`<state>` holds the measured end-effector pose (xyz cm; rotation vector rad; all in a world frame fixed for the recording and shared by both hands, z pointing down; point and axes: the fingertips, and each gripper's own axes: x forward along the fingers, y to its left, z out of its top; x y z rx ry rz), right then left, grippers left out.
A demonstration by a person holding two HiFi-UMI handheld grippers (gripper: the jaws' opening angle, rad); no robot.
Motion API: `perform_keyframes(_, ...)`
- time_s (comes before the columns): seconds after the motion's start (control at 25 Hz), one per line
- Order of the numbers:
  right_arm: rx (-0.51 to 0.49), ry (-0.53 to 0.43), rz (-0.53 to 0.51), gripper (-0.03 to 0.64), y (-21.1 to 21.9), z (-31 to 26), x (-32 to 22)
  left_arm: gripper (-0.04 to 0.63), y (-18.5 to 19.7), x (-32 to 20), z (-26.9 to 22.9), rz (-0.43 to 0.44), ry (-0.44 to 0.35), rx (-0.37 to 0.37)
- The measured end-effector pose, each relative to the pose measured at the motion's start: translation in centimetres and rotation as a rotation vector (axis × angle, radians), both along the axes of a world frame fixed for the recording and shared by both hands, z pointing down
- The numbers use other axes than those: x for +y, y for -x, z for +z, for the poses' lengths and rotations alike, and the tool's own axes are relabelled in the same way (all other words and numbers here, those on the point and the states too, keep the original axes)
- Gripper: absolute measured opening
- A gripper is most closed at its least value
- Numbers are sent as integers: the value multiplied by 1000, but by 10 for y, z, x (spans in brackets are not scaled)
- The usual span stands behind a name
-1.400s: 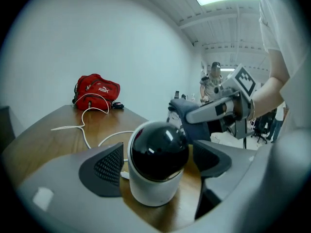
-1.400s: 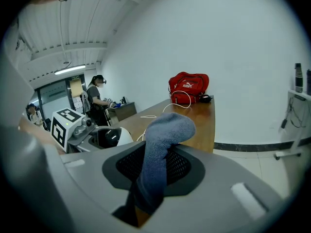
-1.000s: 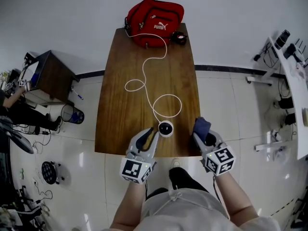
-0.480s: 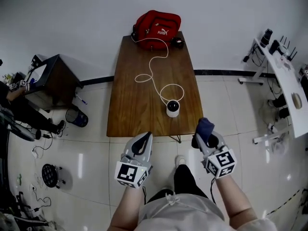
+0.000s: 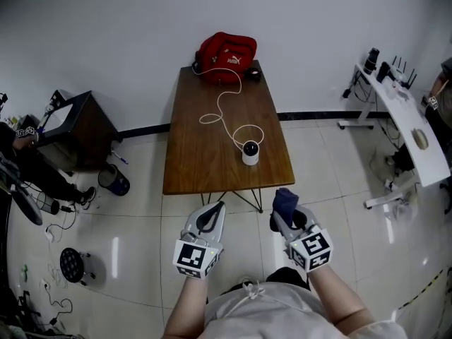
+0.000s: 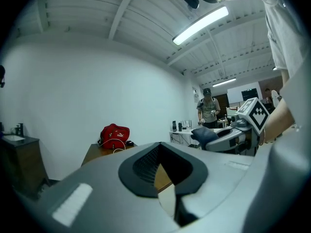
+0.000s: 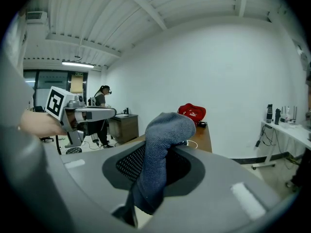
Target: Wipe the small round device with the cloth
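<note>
Both backed off tabletop (image 5: pixel 198 162); L tongs (image 5: pixel 214 210) clenched empty, R tongs (image 5: pixel 289 215) gripping soft cloth (image 5: pixel 284 198). Device (image 5: pixel 250 151) prob light, slides; steady its base.

Clear approach, cluttered right side

We see bare floor (image 5: pixel 162 217) between us and the near edge of the table (image 5: pixel 198 154); its left half lies free, while the white cable (image 5: pixel 224 108) loops down to the small round device (image 5: pixel 250 152), and a red bag (image 5: pixel 226 50) blocks the far end.
</note>
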<state>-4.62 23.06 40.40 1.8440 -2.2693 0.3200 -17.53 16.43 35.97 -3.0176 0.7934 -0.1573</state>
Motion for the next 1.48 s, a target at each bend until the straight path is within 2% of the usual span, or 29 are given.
perform_keyframes(0.24, 10, -9, -40, 104, 9, -13, 16, 8, -3, 21, -21, -5, -36, 3)
perform_keyframes(0.4, 17, -22, -30, 104, 10, -16, 19, 8, 2, 29, -22, -1, -24, 1)
perform_keyframes(0.52, 20, -22, -25, 103, 8, -19, 21, 8, 4, 31, -27, -8, -17, 16)
perform_keyframes(0.84, 19, -25, -16, 103, 4, -20, 26, 8, -2, 35, -28, 2, -31, -2)
perform_keyframes(1.2, 35, -29, -21, 103, 5, -20, 21, 8, -7, 30, -34, 17, -77, -6)
perform_keyframes(1.48, 26, -23, -11, 103, 4, -17, 21, 8, -16, 37, -35, 59, -117, -50)
